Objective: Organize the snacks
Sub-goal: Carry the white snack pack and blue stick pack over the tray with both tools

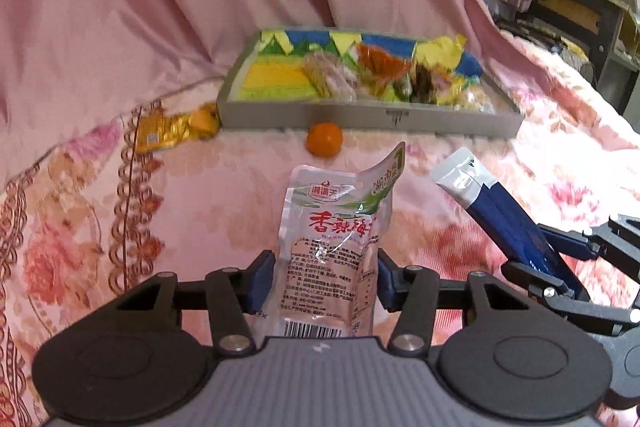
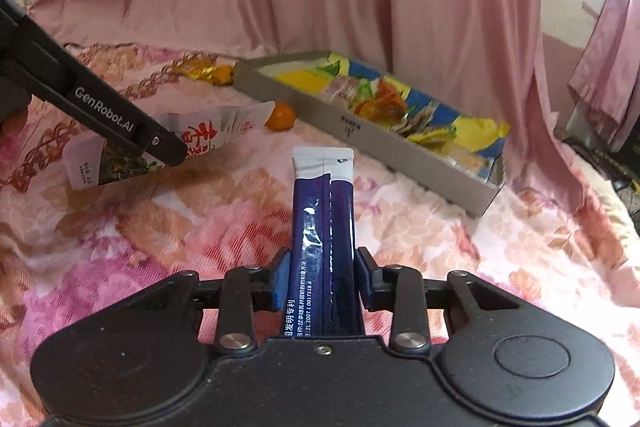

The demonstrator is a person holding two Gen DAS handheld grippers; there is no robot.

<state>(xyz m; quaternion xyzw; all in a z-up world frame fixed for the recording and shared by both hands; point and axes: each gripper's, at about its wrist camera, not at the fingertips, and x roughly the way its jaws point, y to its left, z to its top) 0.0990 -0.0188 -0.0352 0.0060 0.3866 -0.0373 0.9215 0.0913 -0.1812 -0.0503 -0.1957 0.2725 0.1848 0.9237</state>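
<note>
My left gripper (image 1: 322,279) is shut on a clear snack pouch (image 1: 336,239) with red characters, held above the bedspread. My right gripper (image 2: 322,279) is shut on a long dark blue sachet (image 2: 322,227) with a silver tip, and it shows at the right of the left wrist view too, right gripper (image 1: 560,263) with the blue sachet (image 1: 500,211). The right wrist view has the left gripper (image 2: 168,151) at the left with the pouch (image 2: 200,139). Ahead lies a grey tray (image 1: 360,117) with several colourful snack packs; the same tray (image 2: 400,155) runs diagonally in the right wrist view.
A small orange fruit (image 1: 325,139) lies just in front of the tray, the fruit (image 2: 280,115) also beyond the pouch. A golden wrapper (image 1: 176,129) rests left of the tray. Pink curtains hang behind the floral bedspread (image 1: 180,207). Dark furniture (image 1: 580,11) stands far right.
</note>
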